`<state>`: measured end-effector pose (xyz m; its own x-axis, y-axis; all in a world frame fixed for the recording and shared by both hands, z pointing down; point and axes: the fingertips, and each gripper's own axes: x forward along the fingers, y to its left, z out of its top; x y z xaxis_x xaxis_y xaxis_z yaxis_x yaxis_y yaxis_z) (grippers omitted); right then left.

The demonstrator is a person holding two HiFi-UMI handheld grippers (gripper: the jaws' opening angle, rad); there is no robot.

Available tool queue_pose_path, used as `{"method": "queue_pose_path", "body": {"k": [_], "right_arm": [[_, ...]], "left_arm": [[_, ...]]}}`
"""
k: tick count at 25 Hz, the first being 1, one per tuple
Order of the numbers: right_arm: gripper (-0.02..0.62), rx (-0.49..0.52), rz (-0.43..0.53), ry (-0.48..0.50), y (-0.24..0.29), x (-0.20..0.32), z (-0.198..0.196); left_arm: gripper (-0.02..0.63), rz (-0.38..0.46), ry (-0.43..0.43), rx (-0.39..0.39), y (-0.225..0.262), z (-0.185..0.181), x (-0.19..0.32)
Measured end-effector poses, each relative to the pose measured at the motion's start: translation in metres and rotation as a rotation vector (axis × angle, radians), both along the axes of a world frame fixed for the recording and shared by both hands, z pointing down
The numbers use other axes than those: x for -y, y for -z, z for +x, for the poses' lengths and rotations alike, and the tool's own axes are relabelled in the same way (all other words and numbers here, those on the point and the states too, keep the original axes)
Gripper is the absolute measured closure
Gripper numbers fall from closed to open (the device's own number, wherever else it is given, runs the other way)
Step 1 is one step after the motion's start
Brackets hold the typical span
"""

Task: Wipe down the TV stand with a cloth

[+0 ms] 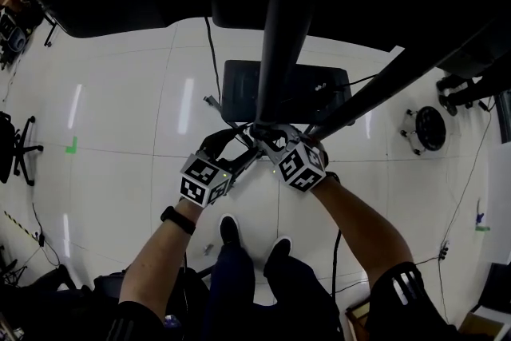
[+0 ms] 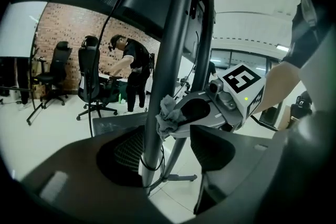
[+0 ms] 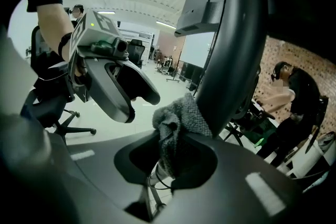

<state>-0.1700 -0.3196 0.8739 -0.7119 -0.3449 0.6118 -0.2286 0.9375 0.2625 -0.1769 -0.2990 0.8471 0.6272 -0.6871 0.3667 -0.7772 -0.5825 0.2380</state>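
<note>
A: Right gripper [image 3: 173, 165], state of the fingers?
B: Closed on the cloth [image 3: 178, 115]. It is grey, with a nubbly knit, bunched into a wad that sticks up past the tips.
A: What is beyond the tips?
B: The wad lies against the pole [image 3: 231, 50] of the TV stand, on the side that faces this gripper. The pole is a smooth, dark, round tube, slightly glossy.
A: Left gripper [image 2: 167, 152]?
B: Jaws spread wide, pinching nothing. The same pole runs up between them, nearer the left finger [image 2: 126, 149], whose inner pad is ribbed. Whether the pad touches the tube cannot be told.
A: How do the two grippers stand to each other?
B: They face each other across the pole, tips close. From the left gripper view the cloth wad sits just above and beyond the left tips, on the far side of the tube. Each gripper has smooth grey moulded shells and a white cube [image 1: 204, 180] with black square markers.
A: Further out?
B: Below the tips is the stand's flat, dark, rectangular base [image 1: 239, 88], on a floor [image 1: 120, 132] of glossy white tiles
</note>
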Motion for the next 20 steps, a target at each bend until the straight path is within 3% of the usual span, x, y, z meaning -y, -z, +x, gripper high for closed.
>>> {"method": "queue_pose_path", "body": {"k": [15,20], "right_arm": [[0.546,-0.082,-0.107,-0.045,-0.114,-0.001,0.006],[0.545,0.009,-0.219,-0.109,-0.105,-0.011,0.005]], "left_arm": [[0.307,-0.096,0.024,-0.047,-0.083,0.005,-0.007],[0.307,-0.106,0.023,-0.039,-0.082,0.009,-0.018]]}}
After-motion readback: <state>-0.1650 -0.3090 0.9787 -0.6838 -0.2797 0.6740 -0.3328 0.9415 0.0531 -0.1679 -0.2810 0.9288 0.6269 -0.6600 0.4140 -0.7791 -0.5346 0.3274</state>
